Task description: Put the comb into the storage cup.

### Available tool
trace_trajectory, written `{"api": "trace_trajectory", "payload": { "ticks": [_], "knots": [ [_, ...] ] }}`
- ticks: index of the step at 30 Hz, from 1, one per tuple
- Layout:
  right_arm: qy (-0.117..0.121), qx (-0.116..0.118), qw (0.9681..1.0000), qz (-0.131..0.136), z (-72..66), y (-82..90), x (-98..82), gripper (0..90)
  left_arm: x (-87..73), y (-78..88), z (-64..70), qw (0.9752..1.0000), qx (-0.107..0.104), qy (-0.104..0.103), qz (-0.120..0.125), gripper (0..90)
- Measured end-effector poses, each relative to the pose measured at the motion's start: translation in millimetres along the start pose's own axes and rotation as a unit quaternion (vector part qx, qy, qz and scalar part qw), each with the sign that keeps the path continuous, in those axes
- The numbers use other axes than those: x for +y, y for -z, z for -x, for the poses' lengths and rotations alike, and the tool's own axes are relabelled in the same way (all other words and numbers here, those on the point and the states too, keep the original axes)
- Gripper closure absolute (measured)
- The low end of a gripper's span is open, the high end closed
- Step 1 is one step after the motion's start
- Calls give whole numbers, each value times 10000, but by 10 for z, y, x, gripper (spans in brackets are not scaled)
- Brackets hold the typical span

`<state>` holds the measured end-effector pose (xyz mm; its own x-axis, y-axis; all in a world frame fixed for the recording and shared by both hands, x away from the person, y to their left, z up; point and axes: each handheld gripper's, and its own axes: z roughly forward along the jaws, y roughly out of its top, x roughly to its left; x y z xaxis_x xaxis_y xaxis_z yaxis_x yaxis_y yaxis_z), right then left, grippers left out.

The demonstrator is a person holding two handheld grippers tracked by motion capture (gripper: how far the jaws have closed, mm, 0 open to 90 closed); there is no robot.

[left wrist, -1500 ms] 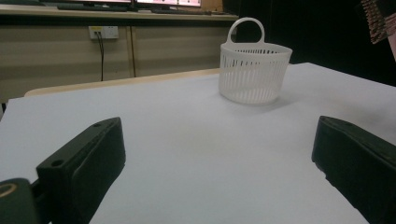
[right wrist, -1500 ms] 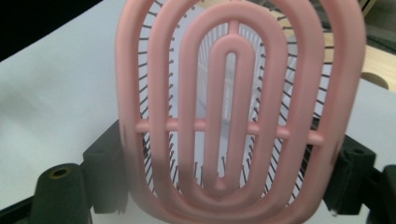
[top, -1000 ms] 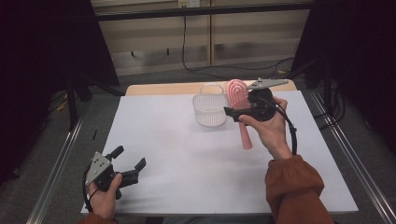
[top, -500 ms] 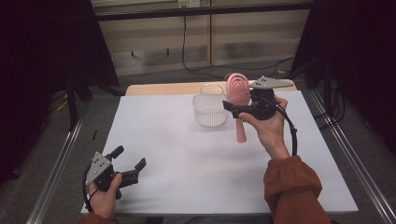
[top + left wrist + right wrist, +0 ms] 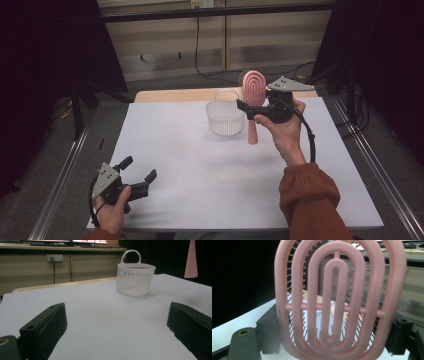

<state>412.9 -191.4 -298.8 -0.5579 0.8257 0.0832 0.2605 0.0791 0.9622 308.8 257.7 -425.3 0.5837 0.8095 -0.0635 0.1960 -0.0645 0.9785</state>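
Two black jaws of the right gripper clamped across the vented oval head of the pink hairbrush, held upright in the air just beside the white basket at the far side of the table, handle hanging down clear of the surface. Probably light, stiff hollow plastic with slick ribs, so prone to pivot in a head grip; better taken across the head's outer rim or low on the handle, away from the thin bristles. Left gripper open, empty, low near the table's front edge.
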Motion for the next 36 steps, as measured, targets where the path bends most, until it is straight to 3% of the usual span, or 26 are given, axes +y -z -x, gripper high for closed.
{"api": "trace_trajectory", "payload": {
  "ticks": [9,19,36],
  "knots": [
    [-87,19,9998,160,35,-88,60,191,0,-5,-1,10000,3,9,6,28],
    [-6,27,9993,380,54,-217,248,190,0,-6,3,10000,-1,31,23,28],
    [61,22,9986,532,135,-416,362,190,5,4,-1,10000,-22,2,45,28]
  ]
}}
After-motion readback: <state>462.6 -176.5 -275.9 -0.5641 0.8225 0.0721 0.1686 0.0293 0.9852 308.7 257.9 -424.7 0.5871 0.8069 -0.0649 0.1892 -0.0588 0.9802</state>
